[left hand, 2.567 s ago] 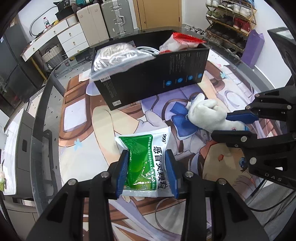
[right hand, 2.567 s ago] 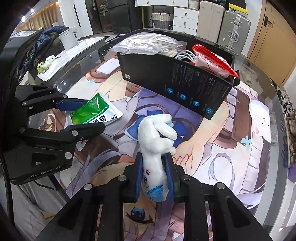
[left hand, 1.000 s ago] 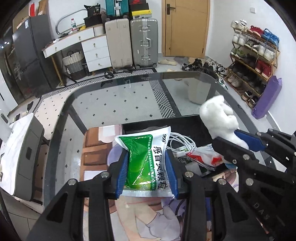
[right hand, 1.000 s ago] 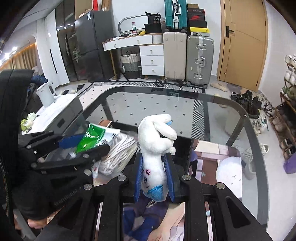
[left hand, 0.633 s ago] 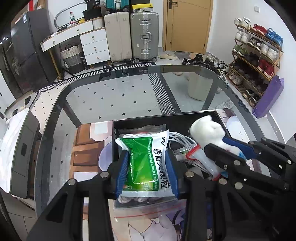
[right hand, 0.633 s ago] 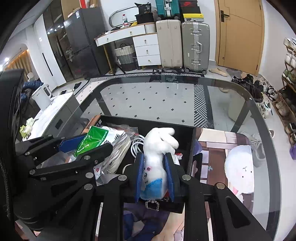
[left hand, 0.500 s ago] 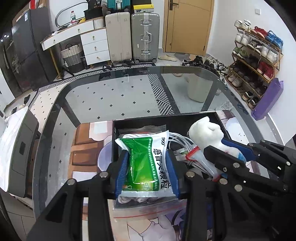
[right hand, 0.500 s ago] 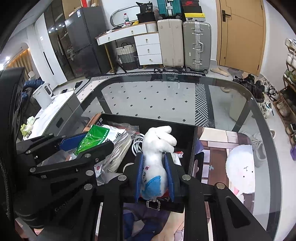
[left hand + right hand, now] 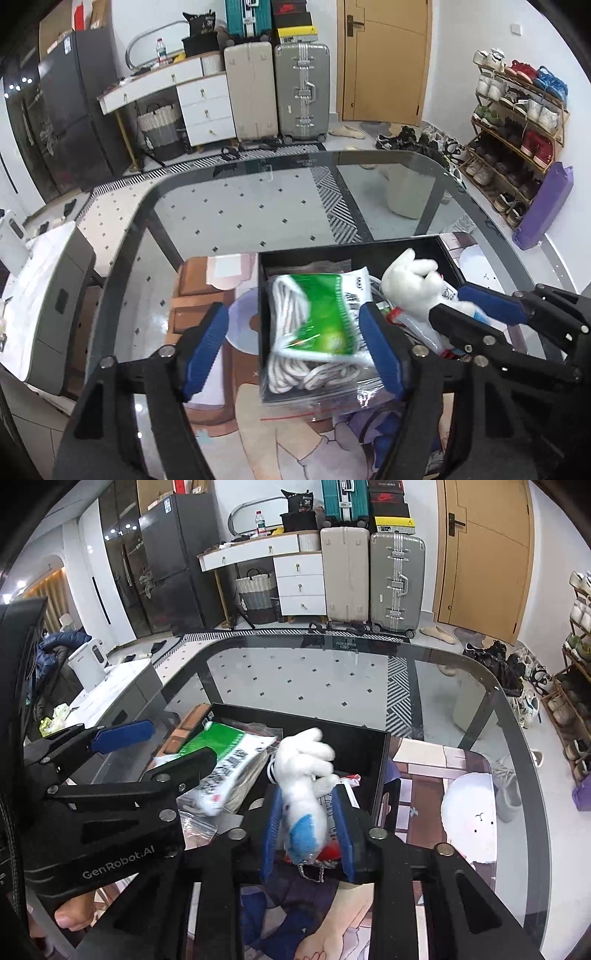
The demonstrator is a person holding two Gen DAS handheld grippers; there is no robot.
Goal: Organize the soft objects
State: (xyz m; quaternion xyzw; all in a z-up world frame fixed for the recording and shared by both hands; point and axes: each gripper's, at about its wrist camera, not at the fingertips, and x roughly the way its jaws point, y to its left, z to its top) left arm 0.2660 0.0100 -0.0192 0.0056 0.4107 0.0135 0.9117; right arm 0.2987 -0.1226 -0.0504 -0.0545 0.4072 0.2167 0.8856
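The left gripper [image 9: 291, 347] is standing with its blue pads spread wide at the lower centre of the left wrist view, and the green medicine pouch [image 9: 319, 310] is lying loose and motion-blurred between them, no longer pinched. The pouch is resting on a clear zip bag of white cord [image 9: 306, 365] inside the black box [image 9: 354, 248], so this item looks delivered.

The right gripper [image 9: 306, 829] is showing at the lower centre of the right wrist view with its pads parted slightly around the white plush toy [image 9: 304, 775]. The toy is hanging upright between them over the right part of the box, but whether the pads are still pressing it cannot be told. A red snack packet [image 9: 349, 777] is peeking out just beside the toy.

The box is sitting on the printed mat [image 9: 424, 771] covering the near part of the glass table [image 9: 332, 672]. Judging from this, the sorting is nearly finished: the plush toy is the last piece going in, and nothing soft is showing loose on the mat.
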